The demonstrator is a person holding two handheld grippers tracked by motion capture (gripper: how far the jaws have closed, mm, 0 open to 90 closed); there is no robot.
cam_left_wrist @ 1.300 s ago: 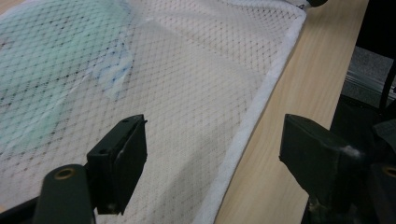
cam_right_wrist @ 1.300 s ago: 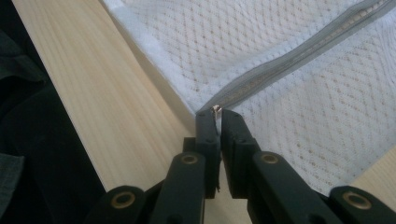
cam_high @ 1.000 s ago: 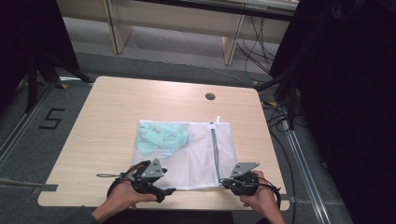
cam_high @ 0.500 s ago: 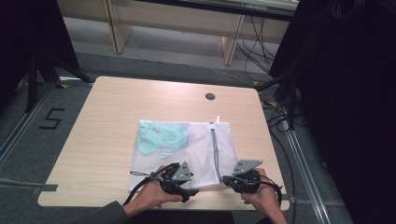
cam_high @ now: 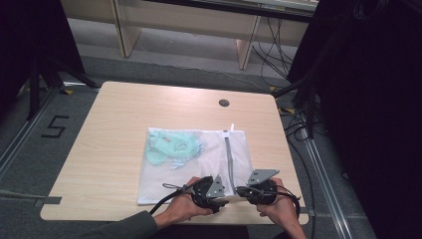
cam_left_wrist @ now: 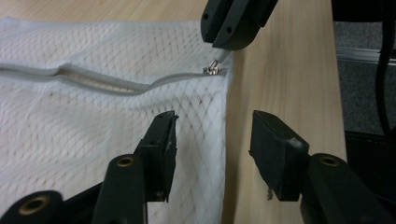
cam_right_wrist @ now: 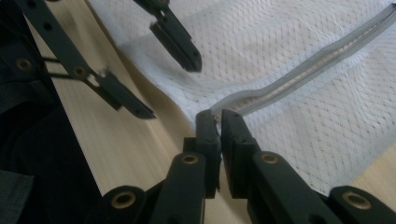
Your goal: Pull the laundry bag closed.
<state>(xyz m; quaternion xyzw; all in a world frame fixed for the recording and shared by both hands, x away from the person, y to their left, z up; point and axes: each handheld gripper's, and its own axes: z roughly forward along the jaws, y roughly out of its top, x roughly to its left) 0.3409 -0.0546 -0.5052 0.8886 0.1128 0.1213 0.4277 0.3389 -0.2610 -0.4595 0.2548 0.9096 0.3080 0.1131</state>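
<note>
A white mesh laundry bag [cam_high: 199,164] lies flat on the table with a teal garment [cam_high: 171,147] inside its left half. Its grey zipper [cam_high: 229,159] runs from the far edge to the near edge. My right gripper [cam_right_wrist: 217,116] is shut on the metal zipper pull [cam_left_wrist: 212,70] at the zipper's near end. My left gripper [cam_left_wrist: 215,135] stands open just left of it, its jaws straddling the bag's near edge [cam_left_wrist: 224,140], one over the mesh and one over bare wood. In the high view both the left gripper [cam_high: 221,199] and the right gripper [cam_high: 242,190] sit close together at the bag's near edge.
The wooden table [cam_high: 109,149] has a round cable hole [cam_high: 224,103] near its far edge. Its front edge lies right under the person's hands. Dark cables [cam_high: 293,129] hang off the right side, and wooden furniture legs [cam_high: 246,47] stand on the floor beyond.
My left gripper has slid right along the bag's near edge, from near the left corner to beside the zipper's end. The right gripper has stayed put on the pull.
</note>
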